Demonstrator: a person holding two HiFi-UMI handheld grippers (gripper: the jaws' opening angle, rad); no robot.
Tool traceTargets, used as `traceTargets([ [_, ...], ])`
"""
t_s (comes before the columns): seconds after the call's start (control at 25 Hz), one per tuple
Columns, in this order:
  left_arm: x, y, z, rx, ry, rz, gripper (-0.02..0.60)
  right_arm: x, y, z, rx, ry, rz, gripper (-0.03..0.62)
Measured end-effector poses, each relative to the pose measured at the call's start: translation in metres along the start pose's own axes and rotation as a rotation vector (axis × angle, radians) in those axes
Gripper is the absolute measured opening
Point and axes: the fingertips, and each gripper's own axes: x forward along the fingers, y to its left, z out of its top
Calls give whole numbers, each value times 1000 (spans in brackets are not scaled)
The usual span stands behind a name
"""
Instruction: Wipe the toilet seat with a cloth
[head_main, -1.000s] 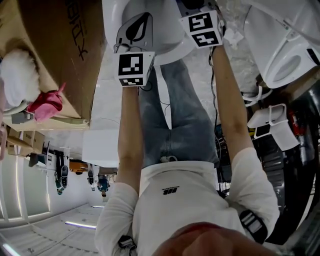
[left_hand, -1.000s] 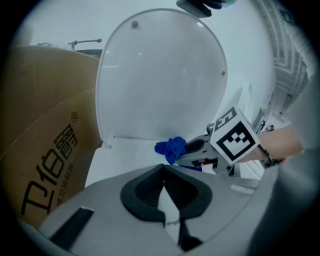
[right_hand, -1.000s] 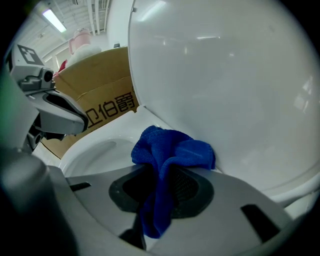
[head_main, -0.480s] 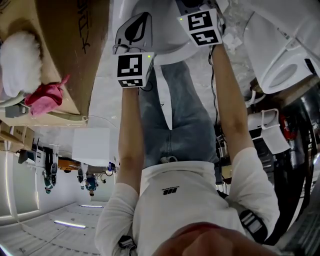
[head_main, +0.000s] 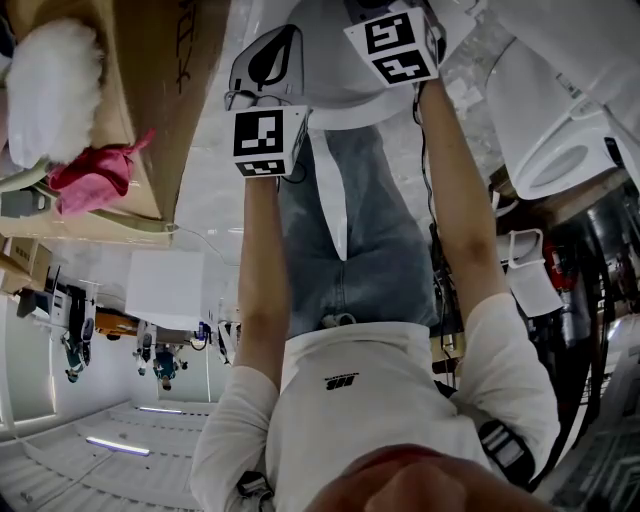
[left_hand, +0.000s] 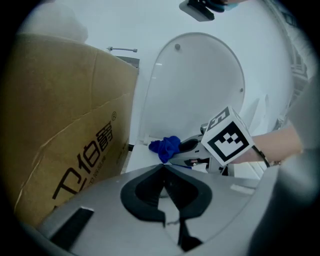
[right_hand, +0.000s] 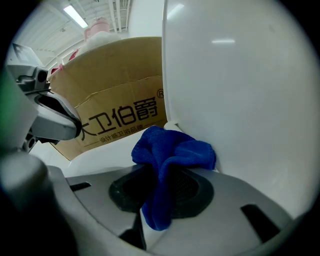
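— What's on the left?
— A cardboard box (left_hand: 65, 115). Beside it is the left gripper (left_hand: 163, 169), its 2 jaws pressed together on nothing.
— And the right gripper (right_hand: 160, 175)?
— Clenched on the blue cloth (right_hand: 172, 152), just beside the raised toilet lid (right_hand: 240, 90).

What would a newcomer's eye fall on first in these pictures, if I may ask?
Most likely the bright blue cloth, clamped in the right gripper by the foot of the raised white toilet lid. Next comes the big brown cardboard box with dark print, standing to the left of that lid. The left gripper is shut on nothing.
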Motion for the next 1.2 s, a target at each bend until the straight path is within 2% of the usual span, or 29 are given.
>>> traceTargets([
  [0.52,-22,25,-4,-33,-14,43,9,24,24,35,-50,-19,41,86],
  [0.76,-31,32,-8,-38,-20,48,9,32,35,46,-32,-38,44,86],
  [1.2,-57,44,-20,-37,-25,59,8,40,69,50,-62,-14,84,86],
])
